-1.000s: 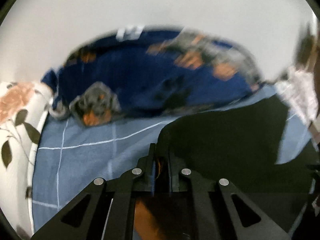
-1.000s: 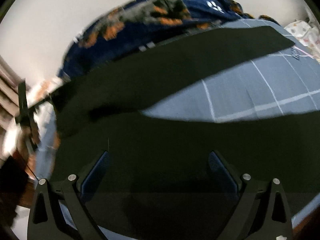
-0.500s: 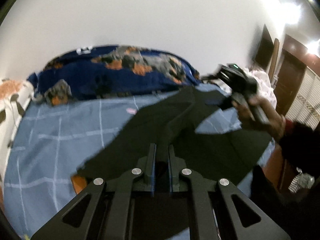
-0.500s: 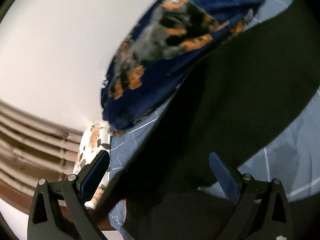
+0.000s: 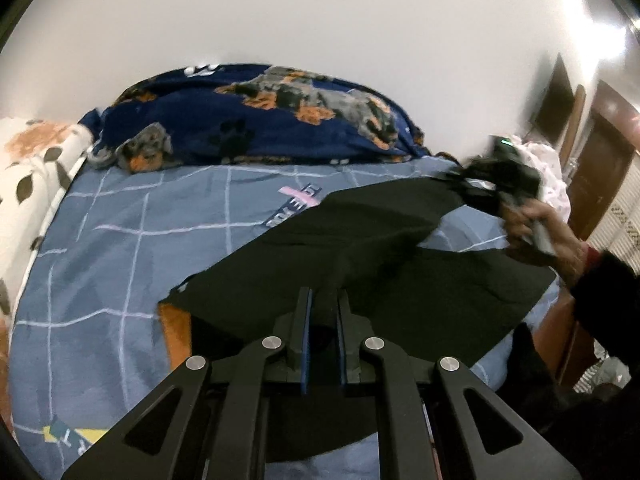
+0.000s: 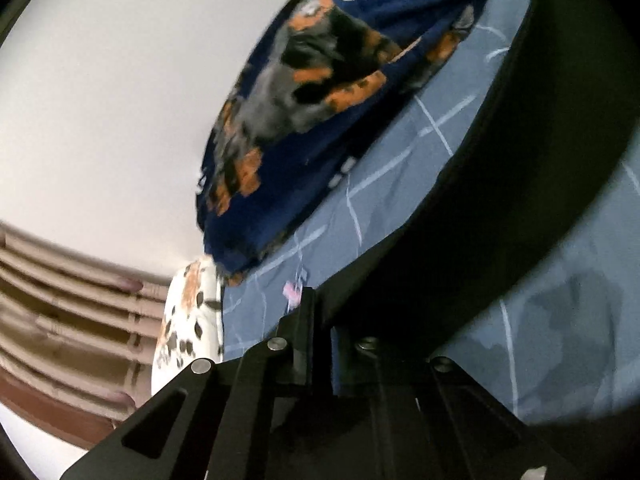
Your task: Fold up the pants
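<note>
- Since half a second ago my right gripper has gone from wide open to fingers drawn nearly together on cloth, and the black fabric pants lie flatter on the bed.
- Left gripper: fingers narrow, pinching an edge of the pants at the near side of the blue checked bedsheet.
- Right gripper, seen from the left wrist view: held at the far right, gripping what looks like a leg end, lifted just above the sheet.
- Pants spread between the two grippers; long axis runs from my left gripper diagonally away toward the right one.
- Navy dog-print blanket lies beyond, near the wall, apart from the pants.
- Judgement: fold turns on carrying the right-held end back along that axis toward the left-held end; right hand does the travel.
- Risk: slack middle may bunch.
</note>
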### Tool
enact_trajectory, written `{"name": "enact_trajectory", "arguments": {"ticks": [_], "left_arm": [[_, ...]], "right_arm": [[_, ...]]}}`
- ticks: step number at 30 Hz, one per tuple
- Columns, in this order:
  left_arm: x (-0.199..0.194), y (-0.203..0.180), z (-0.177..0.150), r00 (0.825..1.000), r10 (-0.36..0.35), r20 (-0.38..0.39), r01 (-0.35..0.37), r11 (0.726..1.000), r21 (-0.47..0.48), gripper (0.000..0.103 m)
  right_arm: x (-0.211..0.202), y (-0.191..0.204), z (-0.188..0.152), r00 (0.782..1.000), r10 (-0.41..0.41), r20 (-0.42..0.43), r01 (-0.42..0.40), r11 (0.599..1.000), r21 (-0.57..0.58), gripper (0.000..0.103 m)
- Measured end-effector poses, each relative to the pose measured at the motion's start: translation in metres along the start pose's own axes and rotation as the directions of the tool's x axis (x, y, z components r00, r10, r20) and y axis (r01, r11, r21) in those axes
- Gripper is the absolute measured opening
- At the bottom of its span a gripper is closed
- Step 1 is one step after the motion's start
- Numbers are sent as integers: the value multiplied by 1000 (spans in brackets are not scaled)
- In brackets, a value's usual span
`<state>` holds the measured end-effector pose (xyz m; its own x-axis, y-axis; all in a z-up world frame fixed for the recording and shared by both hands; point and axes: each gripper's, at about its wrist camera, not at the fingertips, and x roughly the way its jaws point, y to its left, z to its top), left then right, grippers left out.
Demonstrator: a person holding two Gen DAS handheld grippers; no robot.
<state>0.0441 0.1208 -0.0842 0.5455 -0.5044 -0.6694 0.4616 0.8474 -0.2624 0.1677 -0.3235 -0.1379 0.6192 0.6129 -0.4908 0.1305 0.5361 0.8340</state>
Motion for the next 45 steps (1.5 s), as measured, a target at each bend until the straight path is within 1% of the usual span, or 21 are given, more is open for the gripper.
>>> {"name": "enact_trajectory", "arguments": {"ticks": [4, 7, 10, 13, 16, 19, 21, 24, 25, 27, 28, 30, 34, 35, 36, 37, 38, 40, 42, 43, 45], "left_arm": [[-5, 13, -13, 999, 24, -40, -25, 1000, -14, 11], [-5, 17, -31, 995, 45, -84, -46, 999, 2, 12], [0, 17, -48, 988, 76, -133, -73, 997, 26, 13], [5, 20, -64, 981, 109, -163, -102, 994, 47, 13], [5, 25, -74, 978, 119, -169, -115, 993, 35, 14], [7, 26, -81, 973, 145, -180, -138, 989, 49, 17], [6, 26, -84, 969, 167, -184, -158, 986, 60, 22], [-2, 31, -85, 957, 230, -178, -225, 973, 49, 47], [-7, 33, -84, 955, 244, -167, -241, 970, 35, 55], [-20, 40, -81, 957, 255, -139, -257, 966, 0, 57], [-25, 41, -78, 954, 272, -129, -275, 961, -7, 58], [-33, 37, -69, 934, 344, -91, -345, 939, 8, 58], [-52, 6, -40, 913, 406, 48, -408, 911, 58, 58], [-53, -4, -32, 914, 398, 82, -404, 912, 69, 58], [-52, -14, -27, 925, 366, 99, -374, 924, 78, 58], [-47, -24, -23, 942, 322, 96, -330, 939, 92, 58], [-36, -37, -21, 959, 271, 75, -279, 953, 115, 58], [-14, -58, -24, 975, 215, 45, -220, 963, 154, 58], [17, -76, -34, 992, 119, -33, -112, 978, 175, 58], [34, -84, -43, 993, 90, -81, -73, 979, 191, 58], [60, -93, -57, 982, 91, -163, -56, 976, 212, 55]], "right_arm": [[-37, -4, -62, 999, -43, -9, 43, 998, -43, 7], [-55, -23, -110, 998, -52, -33, 53, 999, 6, 6], [-58, -42, -148, 994, -90, -63, 92, 995, 36, 5], [-53, -62, -172, 991, -96, -94, 104, 991, 85, 5], [-48, -78, -185, 990, -93, -111, 107, 985, 134, 5], [-45, -78, -188, 988, -102, -112, 116, 986, 119, 5], [-44, -78, -189, 987, -108, -116, 121, 986, 112, 5], [-43, -79, -191, 987, -106, -117, 119, 986, 113, 5], [-43, -79, -191, 988, -105, -116, 118, 986, 114, 5], [-43, -79, -193, 989, -98, -115, 111, 987, 118, 5], [-43, -79, -194, 989, -95, -116, 109, 987, 118, 5], [-41, -78, -196, 988, -94, -120, 108, 988, 115, 5], [-37, -77, -201, 987, -80, -138, 96, 989, 115, 5], [-37, -77, -201, 987, -76, -140, 92, 989, 116, 5], [-36, -78, -202, 988, -70, -140, 87, 989, 119, 5], [-36, -79, -203, 988, -64, -140, 82, 989, 125, 5], [-35, -79, -203, 988, -59, -141, 77, 989, 129, 5], [-35, -78, -205, 989, -55, -138, 72, 990, 119, 5], [-35, -79, -206, 990, -39, -134, 56, 991, 121, 6], [-34, -79, -206, 991, -12, -137, 29, 992, 125, 6], [-38, -81, -203, 991, 7, -133, 10, 992, 126, 8]]}}
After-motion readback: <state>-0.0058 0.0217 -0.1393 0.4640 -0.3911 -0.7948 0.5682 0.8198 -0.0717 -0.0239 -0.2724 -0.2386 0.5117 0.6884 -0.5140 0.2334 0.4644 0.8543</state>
